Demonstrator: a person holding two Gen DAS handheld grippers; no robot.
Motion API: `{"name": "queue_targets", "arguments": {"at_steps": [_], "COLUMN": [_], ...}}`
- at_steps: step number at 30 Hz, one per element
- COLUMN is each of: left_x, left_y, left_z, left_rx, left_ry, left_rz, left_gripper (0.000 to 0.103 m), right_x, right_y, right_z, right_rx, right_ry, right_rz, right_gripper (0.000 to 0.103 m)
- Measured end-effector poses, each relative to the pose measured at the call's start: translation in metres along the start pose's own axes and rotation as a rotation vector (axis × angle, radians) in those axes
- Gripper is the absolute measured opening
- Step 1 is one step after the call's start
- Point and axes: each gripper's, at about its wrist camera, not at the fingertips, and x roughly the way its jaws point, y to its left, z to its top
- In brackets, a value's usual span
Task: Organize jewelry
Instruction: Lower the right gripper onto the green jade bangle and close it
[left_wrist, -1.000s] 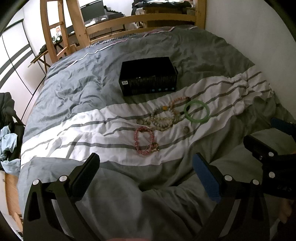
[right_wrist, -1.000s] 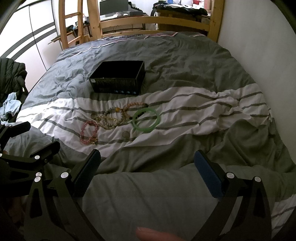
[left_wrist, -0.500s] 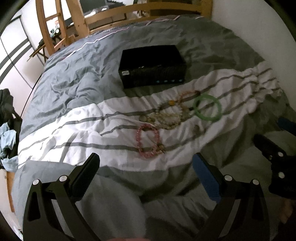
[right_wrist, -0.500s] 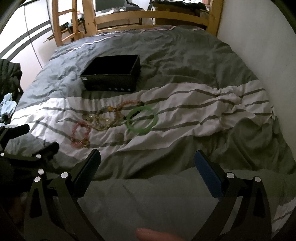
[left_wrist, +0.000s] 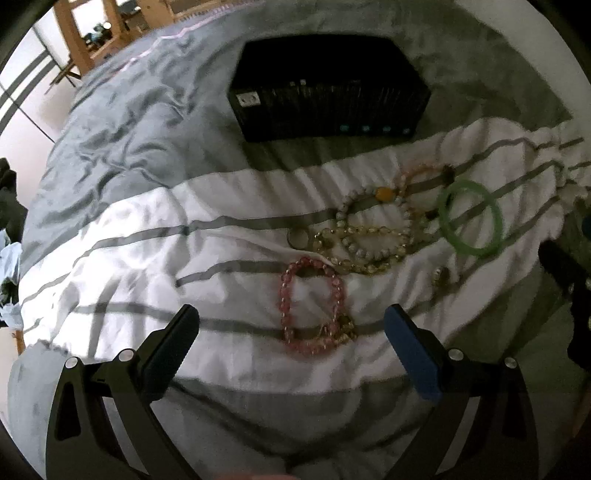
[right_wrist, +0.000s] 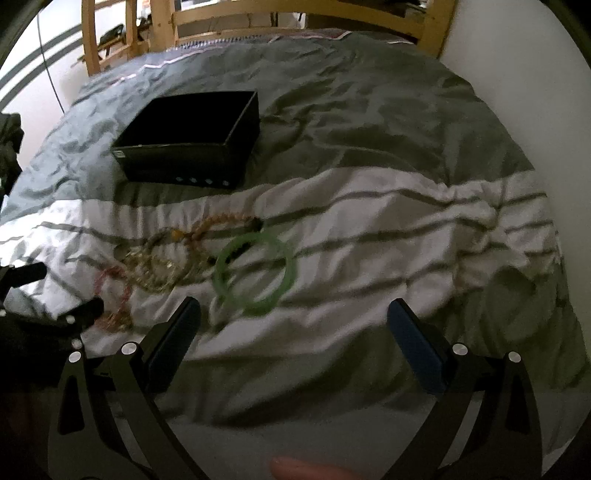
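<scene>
Left gripper (left_wrist: 290, 325) spread wide, empty, hovering over the pink bracelet (left_wrist: 314, 302) on the duvet (left_wrist: 129, 229); right gripper (right_wrist: 293, 317) just as wide, nothing held, the green bangle (right_wrist: 255, 273) lying just ahead. Beaded bracelets (left_wrist: 373, 229) heaped between them; the black box (left_wrist: 328, 96) sits beyond, apart from the jewelry.

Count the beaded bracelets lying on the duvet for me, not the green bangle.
4, possibly more hidden in the tangle: pink bracelet nearest the left tongs, yellow strand and white strand overlapping mid-pile, peach strand nearest the black box.
</scene>
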Motion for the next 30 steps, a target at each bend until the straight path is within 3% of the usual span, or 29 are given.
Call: {"name": "queue_targets", "arguments": {"at_steps": [5, 8, 10, 14, 17, 20, 26, 27, 29, 30], "left_x": [0.029, 0.06, 0.078, 0.086, 0.088, 0.084, 0.064, 0.061, 0.053, 0.051], "left_y": [-0.002, 0.0, 0.004, 0.008, 0.007, 0.007, 0.011, 0.013, 0.014, 0.017], "left_z": [0.018, 0.014, 0.011, 0.013, 0.016, 0.013, 0.003, 0.002, 0.001, 0.0], "left_rx": [0.025, 0.02, 0.001, -0.033, -0.024, -0.031, -0.047, -0.053, -0.07, -0.078], "left_ry": [0.051, 0.164, 0.219, 0.23, 0.221, 0.21, 0.168, 0.162, 0.15, 0.143], "left_rz": [0.038, 0.019, 0.006, -0.031, -0.029, -0.037, -0.046, -0.051, -0.066, -0.067], "left_gripper": [0.098, 0.098, 0.098, 0.098, 0.098, 0.097, 0.069, 0.063, 0.055, 0.044], "right_x": [0.036, 0.057, 0.072, 0.103, 0.115, 0.121, 0.123, 0.12, 0.111, 0.107], "right_y": [0.007, 0.015, 0.022, 0.02, 0.009, 0.011, -0.001, -0.004, -0.014, -0.018], "right_z": [0.022, 0.02, 0.014, 0.007, 0.008, 0.007, 0.008, 0.008, 0.006, 0.006], "right_rx": [-0.024, -0.037, -0.071, -0.066, -0.011, -0.024, -0.006, 0.003, 0.023, 0.036], "right_ry": [0.059, 0.087, 0.097, 0.137, 0.169, 0.178, 0.168, 0.156, 0.128, 0.114], "right_rz": [-0.015, 0.046, 0.034, -0.028, 0.038, 0.032, 0.069, 0.077, 0.076, 0.071], "right_gripper": [0.099, 0.099, 0.099, 0.099, 0.099, 0.1, 0.098, 0.093, 0.066, 0.059]}}
